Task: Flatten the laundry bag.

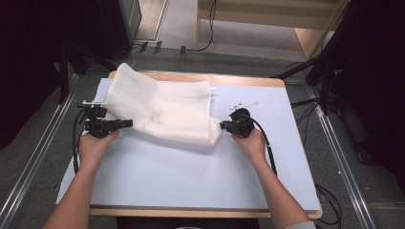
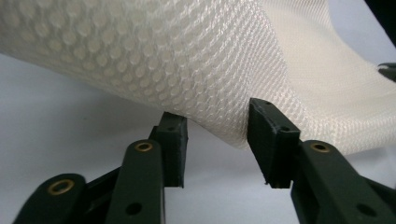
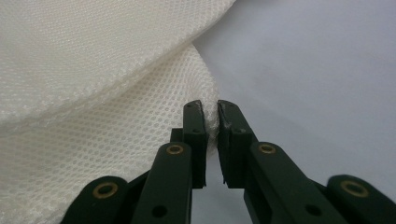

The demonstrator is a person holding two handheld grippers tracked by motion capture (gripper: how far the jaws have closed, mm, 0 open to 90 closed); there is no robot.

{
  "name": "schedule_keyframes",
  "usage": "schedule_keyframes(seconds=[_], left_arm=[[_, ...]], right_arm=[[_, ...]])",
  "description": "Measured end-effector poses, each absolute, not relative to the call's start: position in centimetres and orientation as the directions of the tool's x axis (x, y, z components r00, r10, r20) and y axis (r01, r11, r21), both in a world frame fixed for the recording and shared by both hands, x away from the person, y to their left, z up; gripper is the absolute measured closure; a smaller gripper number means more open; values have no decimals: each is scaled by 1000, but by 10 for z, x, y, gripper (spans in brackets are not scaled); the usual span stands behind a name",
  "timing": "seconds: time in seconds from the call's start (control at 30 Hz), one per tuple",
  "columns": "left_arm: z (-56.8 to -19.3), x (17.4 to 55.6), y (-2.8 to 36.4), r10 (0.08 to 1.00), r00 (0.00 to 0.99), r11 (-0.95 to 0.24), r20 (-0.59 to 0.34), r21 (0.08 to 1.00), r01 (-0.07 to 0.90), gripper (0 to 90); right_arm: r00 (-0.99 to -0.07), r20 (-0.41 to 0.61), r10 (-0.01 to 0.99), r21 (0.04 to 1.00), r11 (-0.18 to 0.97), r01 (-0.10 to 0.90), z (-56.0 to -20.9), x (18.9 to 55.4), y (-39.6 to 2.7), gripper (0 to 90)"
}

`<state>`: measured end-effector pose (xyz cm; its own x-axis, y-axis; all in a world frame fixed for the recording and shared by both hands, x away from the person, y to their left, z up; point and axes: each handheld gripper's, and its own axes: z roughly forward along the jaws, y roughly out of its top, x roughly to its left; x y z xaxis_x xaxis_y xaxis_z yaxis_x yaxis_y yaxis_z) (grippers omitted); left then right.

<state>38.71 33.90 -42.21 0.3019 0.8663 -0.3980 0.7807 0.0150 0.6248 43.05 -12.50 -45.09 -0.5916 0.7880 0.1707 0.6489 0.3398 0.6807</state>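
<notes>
Looking down on the desk (image 1: 191, 186), I see the white mesh bag (image 1: 162, 112) lying across its far half, on the pale sheet that covers the top, with its left end lifted and curling upward.

My left hand-held gripper (image 1: 125, 124) sits at the bag's lower left edge. In the left gripper view its jaws stand fairly wide, with a fold of the mesh bag (image 2: 187, 60) hanging between them; the right-hand pad (image 2: 271, 140) brushes the fabric, but nothing is pinched.

My right hand-held gripper (image 1: 223, 125) is at the bag's lower right corner. In the right gripper view its jaws are drawn almost together, clamping the rounded corner of the mesh bag (image 3: 116, 135) between the pads (image 3: 196, 135). My two hands are well apart, one at each end of the bag.
</notes>
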Motion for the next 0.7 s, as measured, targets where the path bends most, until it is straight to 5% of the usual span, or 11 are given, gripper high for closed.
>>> schedule_keyframes(seconds=[0.27, 0.7], left_arm=[[-416, 384, 339, 876, 322, -14, -360, 647, 762, 470], [-423, 396, 323, 860, 350, -48, -372, 623, 781, 496]], right_arm=[[-561, 155, 813, 665, 334, 668, -448, 428, -161, 847], [-521, 174, 835, 660, 294, 691, -451, 400, -216, 842]])
